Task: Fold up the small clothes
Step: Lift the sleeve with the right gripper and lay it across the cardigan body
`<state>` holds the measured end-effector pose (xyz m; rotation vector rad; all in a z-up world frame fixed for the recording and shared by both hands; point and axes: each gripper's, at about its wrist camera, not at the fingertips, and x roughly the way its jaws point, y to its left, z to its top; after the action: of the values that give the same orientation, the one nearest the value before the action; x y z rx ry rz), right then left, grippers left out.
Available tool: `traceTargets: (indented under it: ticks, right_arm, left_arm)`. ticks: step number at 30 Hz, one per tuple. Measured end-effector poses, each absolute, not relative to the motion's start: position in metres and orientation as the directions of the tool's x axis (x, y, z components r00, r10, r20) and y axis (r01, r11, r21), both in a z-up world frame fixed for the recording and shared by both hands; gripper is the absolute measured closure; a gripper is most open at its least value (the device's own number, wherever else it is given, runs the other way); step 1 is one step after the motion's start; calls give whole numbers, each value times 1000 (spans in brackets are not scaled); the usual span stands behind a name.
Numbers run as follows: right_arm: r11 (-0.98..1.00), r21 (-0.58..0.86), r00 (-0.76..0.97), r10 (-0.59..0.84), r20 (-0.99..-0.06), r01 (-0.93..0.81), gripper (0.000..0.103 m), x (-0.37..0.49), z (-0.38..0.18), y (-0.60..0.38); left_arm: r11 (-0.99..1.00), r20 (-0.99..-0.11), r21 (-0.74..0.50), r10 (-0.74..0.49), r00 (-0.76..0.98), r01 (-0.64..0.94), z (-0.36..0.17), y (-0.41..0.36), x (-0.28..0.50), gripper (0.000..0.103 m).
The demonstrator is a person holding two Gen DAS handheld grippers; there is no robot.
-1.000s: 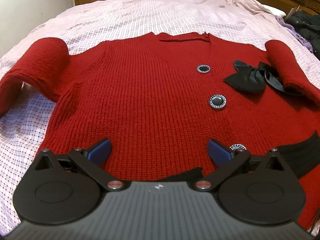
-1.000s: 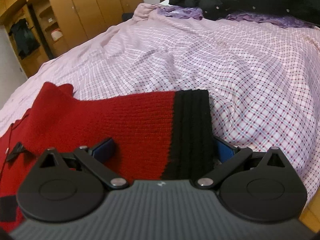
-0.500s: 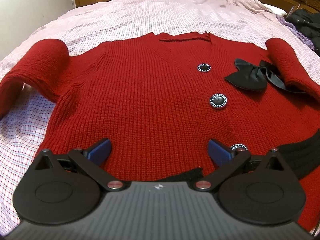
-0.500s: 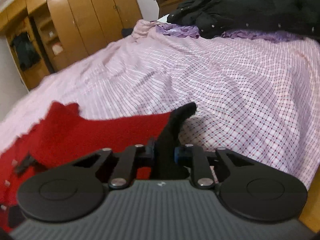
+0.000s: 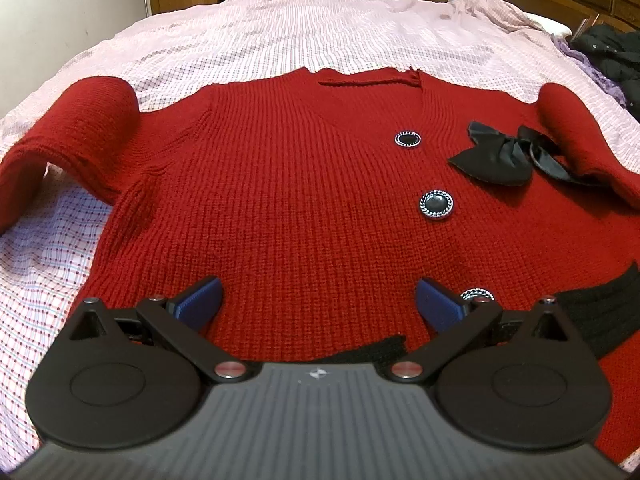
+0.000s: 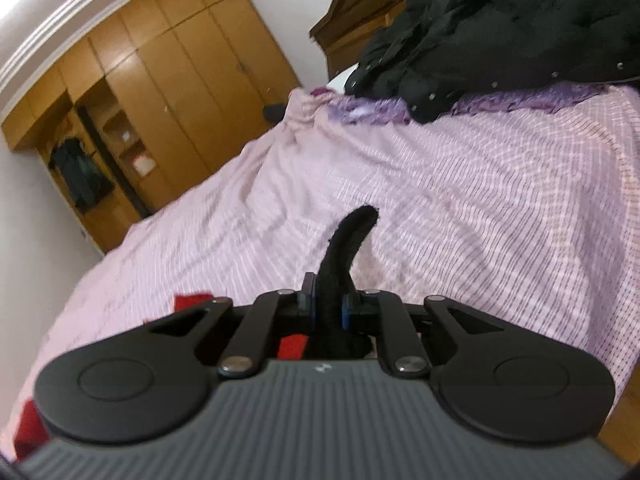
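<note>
Pink-and-white checked bedsheet [image 5: 280,40] is covering the whole bed, running back toward the wooden wardrobe doors [image 6: 172,92]

Red ribbed-knit cardigan [image 5: 300,200] is lying flat and face-up on the sheet, neckline pointing away from the left camera. Its left-side sleeve [image 5: 72,136] is arching up in a hump off the sheet; the other sleeve [image 5: 576,136] is lying along the far right edge

Black puffy jacket [image 6: 500,28] is sitting in a heap on a purple cloth [image 6: 372,110] near the headboard, well apart from the cardigan

Black satin bow [image 5: 504,156] is resting on the cardigan chest, beside two round black silver-rimmed buttons [image 5: 436,205]

Left gripper [image 5: 318,300] is hovering over the cardigan hem, jaws spread wide, blue pads [image 5: 198,300] standing apart with red knit showing between them; nothing gripped

Right gripper [image 6: 329,310] is pinching the black ribbed cuff [image 6: 348,248], jaws drawn together on it. The cuff is sticking up and forward between the pads, curling rightward at its tip, raised above the sheet. Scraps of red knit are showing below the linkage
</note>
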<state>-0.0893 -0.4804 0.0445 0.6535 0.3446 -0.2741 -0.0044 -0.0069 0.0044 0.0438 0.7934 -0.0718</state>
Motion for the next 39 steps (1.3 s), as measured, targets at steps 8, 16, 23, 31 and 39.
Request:
traceTargets:
  ticks: [8, 16, 23, 31, 39]
  right_arm:
    - [780, 510, 923, -224, -312, 361, 89, -96, 98, -497]
    - [832, 476, 947, -167, -276, 285, 90, -71, 138, -487]
    - [867, 464, 960, -50, -277, 180, 90, -36, 153, -450]
    - [884, 466, 943, 146, -299, 11, 90, 12, 165, -391]
    - [892, 438, 925, 253, -285, -109, 90, 57, 187, -314]
  left_arm:
    - [997, -721, -16, -62, 690, 73, 14, -1, -6, 0]
    - [998, -718, -48, -63, 693, 41, 22, 13, -10, 0]
    - [999, -718, -33, -43, 694, 28, 27, 24, -17, 0]
    - [999, -712, -42, -39, 701, 12, 31, 36, -22, 0]
    - [999, -711, -32, -23, 703, 1, 33, 49, -25, 0]
